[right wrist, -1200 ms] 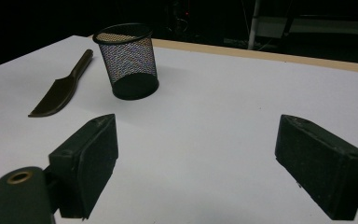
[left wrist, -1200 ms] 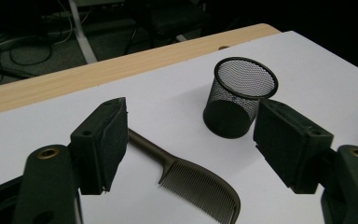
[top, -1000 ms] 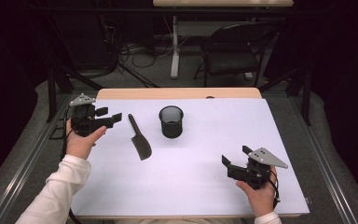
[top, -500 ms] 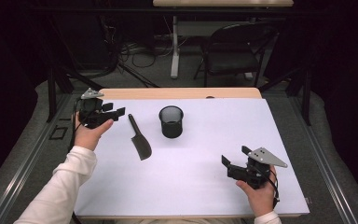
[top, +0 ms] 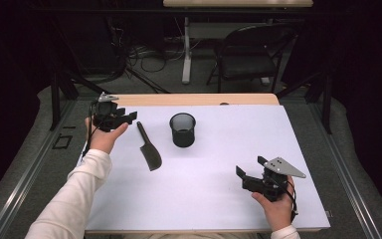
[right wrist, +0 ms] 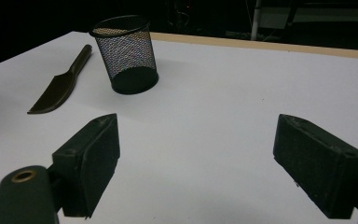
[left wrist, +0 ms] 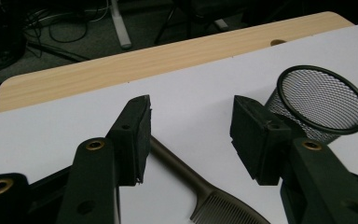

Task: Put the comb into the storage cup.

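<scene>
Comb (top: 148,148) is found lying flat on the white table (top: 219,199), left of the mesh cup (top: 182,129), its handle end seen between the partly open jaws of the left gripper (top: 132,116), which have just been closing and are not yet pressed on it. Left gripper is held low, pointing right toward the handle. Right gripper (top: 239,173) is held near the table's right front with jaws wide and nothing between them.
</scene>
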`<state>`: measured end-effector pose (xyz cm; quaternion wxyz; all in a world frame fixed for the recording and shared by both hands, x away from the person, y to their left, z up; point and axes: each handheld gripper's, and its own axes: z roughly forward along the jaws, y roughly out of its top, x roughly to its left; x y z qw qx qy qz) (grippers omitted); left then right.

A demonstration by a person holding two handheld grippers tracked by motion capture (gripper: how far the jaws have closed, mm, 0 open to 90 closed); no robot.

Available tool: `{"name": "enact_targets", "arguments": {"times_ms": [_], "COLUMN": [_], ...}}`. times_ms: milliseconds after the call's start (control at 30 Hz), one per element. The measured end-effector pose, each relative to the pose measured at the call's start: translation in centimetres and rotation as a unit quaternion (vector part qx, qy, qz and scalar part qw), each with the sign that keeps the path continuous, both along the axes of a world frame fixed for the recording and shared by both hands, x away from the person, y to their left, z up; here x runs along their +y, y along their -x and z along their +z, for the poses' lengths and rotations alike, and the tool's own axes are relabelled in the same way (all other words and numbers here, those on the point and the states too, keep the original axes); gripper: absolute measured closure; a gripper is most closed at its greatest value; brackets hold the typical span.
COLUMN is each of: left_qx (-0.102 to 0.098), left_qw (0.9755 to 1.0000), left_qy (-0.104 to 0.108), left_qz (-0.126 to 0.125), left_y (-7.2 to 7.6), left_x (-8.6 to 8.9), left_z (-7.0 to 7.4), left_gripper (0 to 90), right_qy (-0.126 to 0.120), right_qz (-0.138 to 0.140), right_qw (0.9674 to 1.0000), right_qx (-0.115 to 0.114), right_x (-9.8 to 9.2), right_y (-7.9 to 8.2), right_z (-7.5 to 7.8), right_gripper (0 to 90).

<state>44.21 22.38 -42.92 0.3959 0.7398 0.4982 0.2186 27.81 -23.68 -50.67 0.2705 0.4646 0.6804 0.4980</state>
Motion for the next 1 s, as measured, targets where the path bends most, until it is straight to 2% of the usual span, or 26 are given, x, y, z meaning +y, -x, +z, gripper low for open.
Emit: {"name": "enact_targets", "arguments": {"times_ms": [33,233,400,667,1000], "left_qx": [0.001,-0.006,-0.004,0.007,0.034], "left_qw": [1.0000,0.9998,0.9998,0.9997,0.9988], "left_qy": [-0.001,-0.011,-0.009,-0.017,-0.019], "left_qz": [0.003,0.014,0.015,0.015,0.028], "left_y": [-0.1,-1.1,-1.6,-2.5,-3.6], "left_x": [-0.1,-0.4,-0.7,-1.0,-1.4], "left_z": [-0.1,-0.9,-1.4,-2.4,-3.7], "left_gripper": [48.0,52.2,55.2,61.2,72.6], "right_qy": [0.003,0.003,0.003,0.014,0.015], "right_qz": [0.000,-0.001,-0.001,0.004,0.013], "right_qw": [1.0000,1.0000,1.0000,0.9998,0.9998], "right_qx": [0.006,0.007,0.005,0.010,0.006], "right_x": [0.0,-0.1,0.0,0.1,0.3], "right_y": [0.0,-0.1,-0.1,-0.1,0.0], "right_z": [0.0,-0.1,-0.2,-0.3,-0.2], "right_gripper": [14.6,14.6,14.6,14.7,14.7]}}
